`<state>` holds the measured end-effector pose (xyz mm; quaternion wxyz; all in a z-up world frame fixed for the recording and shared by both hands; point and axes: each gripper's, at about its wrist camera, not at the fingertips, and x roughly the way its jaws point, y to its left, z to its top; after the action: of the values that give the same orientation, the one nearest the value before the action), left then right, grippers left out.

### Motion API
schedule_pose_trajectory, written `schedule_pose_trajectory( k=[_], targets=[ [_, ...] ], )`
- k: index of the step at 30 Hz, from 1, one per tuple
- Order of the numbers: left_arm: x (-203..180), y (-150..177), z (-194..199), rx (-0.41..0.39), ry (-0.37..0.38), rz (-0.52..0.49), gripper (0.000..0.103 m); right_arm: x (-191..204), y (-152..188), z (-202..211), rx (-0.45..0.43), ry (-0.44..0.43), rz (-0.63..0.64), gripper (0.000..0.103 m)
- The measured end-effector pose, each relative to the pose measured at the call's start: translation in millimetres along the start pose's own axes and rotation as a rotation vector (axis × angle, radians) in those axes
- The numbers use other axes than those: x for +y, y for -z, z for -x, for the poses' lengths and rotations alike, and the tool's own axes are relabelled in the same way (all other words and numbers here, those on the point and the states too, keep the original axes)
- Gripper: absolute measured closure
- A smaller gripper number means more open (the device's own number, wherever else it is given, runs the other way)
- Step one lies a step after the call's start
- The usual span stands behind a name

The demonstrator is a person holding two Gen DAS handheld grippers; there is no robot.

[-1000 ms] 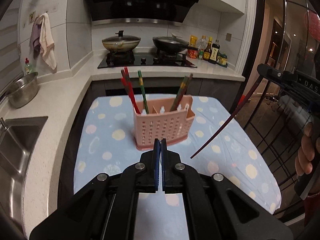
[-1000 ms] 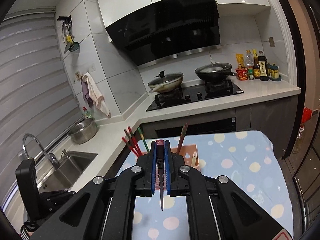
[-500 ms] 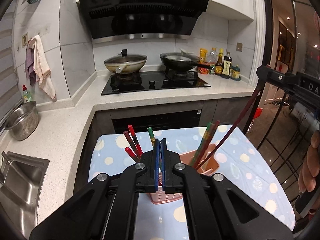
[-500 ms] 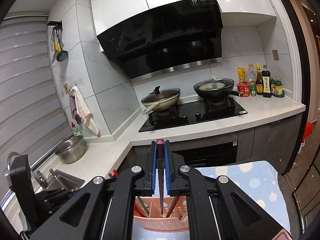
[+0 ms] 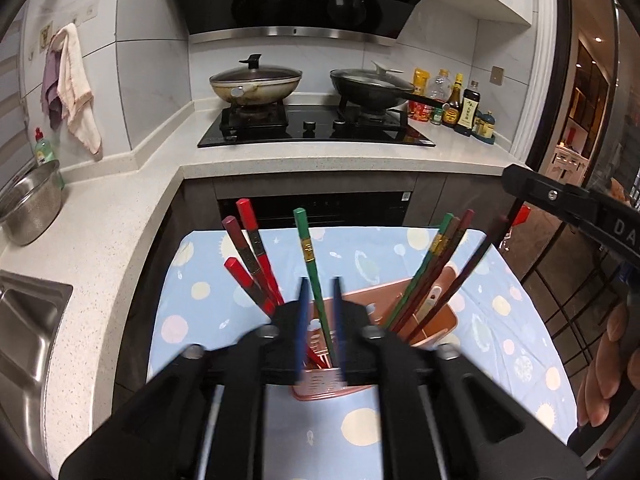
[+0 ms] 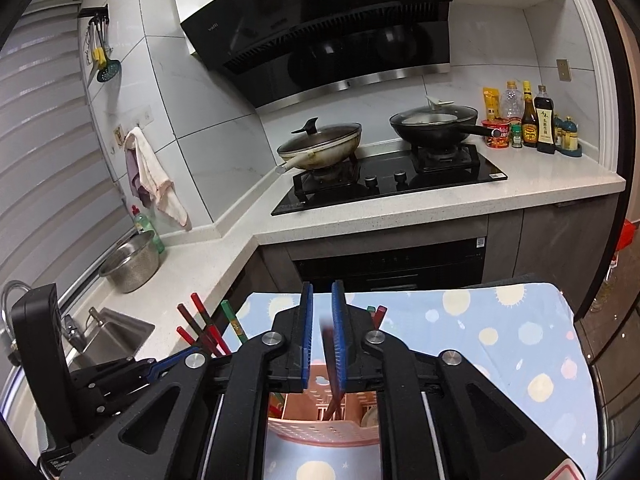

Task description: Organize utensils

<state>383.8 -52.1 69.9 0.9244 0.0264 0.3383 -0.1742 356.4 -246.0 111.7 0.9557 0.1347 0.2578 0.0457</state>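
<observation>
A pink slotted utensil holder (image 5: pixel 438 322) (image 6: pixel 320 428) stands on the blue dotted tablecloth (image 5: pixel 200 300) (image 6: pixel 500 340). Red chopsticks (image 5: pixel 250 256) lean in its left part, a green chopstick (image 5: pixel 308 256) in the middle, and several more (image 5: pixel 440 252) at the right. My left gripper (image 5: pixel 320 320) (image 6: pixel 192 356) hovers just before the holder with its jaws opening. The green chopstick shows through the gap, untouched. My right gripper (image 6: pixel 322 332) (image 5: pixel 512 180) is over the holder with its jaws opening. A dark chopstick (image 6: pixel 330 364) (image 5: pixel 476 264) hangs blurred by the right pad, its lower end inside the holder.
Behind the table runs a white counter (image 5: pixel 120 216) with a hob, a lidded wok (image 5: pixel 256 82) and a black pan (image 5: pixel 372 88). Sauce bottles (image 5: pixel 460 104) stand at its right end. A sink (image 5: pixel 24 320) and a steel colander (image 5: pixel 30 204) are left. A person's hand (image 5: pixel 612 360) shows right.
Both grippers came closer to the holder and sank a little. Both pairs of jaws, shut before, now stand apart. The dark chopstick's lower end went into the holder's right side.
</observation>
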Motion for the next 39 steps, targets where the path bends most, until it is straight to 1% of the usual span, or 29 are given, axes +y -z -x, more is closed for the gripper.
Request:
schedule_pose_trajectory(
  k=[1,2,3,8,9,12,15,19,24,26,29,31,36,39],
  targets=[
    [1.2,0.7,0.4,-0.005,-0.015,0.009,0.056,0.0,0.7,1.5,-0.002,0.0,-0.001,0.075],
    [1.4,1.8,2.7,-0.015,-0.026,0.017,0.049,0.0,1.6,3.8,-0.006,0.0,-0.001,0.072],
    [0.5,3.1,5.3,-0.022,-0.025,0.019,0.048,0.3,2.4,6.3,-0.009,0.001,0.004,0.07],
    [1.7,5.3,15.8,-0.033,-0.031,0.027,0.048,6.6,9.8,18.7,-0.013,0.02,0.041,0.067],
    [1.2,7.0,18.9,-0.036,-0.03,0.029,0.048,7.5,13.1,21.7,-0.007,0.02,0.042,0.065],
    [0.4,13.3,27.8,-0.039,-0.035,0.039,0.044,10.9,25.4,31.4,0.011,0.03,0.06,0.062],
    [-2.6,24.6,37.6,-0.038,-0.045,0.045,0.04,13.3,44.2,42.5,0.042,0.043,0.071,0.057],
    [-6.3,42.7,48.4,-0.02,-0.056,0.066,0.038,13.8,68.1,54.7,0.089,0.056,0.064,0.056],
    [-11.7,67.8,63.0,-0.008,-0.074,0.088,0.029,15.2,96.3,71.2,0.131,0.081,0.064,0.053],
    [-13.4,78.2,68.4,-0.002,-0.075,0.101,0.022,15.8,107.7,76.0,0.151,0.079,0.061,0.052],
    [-17.3,93.7,74.9,0.006,-0.095,0.109,0.017,18.8,123.9,82.1,0.177,0.091,0.074,0.052],
    [-18.0,103.2,77.3,0.015,-0.089,0.124,0.015,20.4,135.1,86.2,0.191,0.101,0.083,0.052],
    [-20.5,124.0,81.4,0.043,-0.1,0.139,0.014,20.3,158.1,95.6,0.222,0.107,0.069,0.052],
    [-23.1,135.4,85.7,0.052,-0.109,0.148,0.011,17.8,168.4,102.1,0.226,0.109,0.05,0.046]
  ],
)
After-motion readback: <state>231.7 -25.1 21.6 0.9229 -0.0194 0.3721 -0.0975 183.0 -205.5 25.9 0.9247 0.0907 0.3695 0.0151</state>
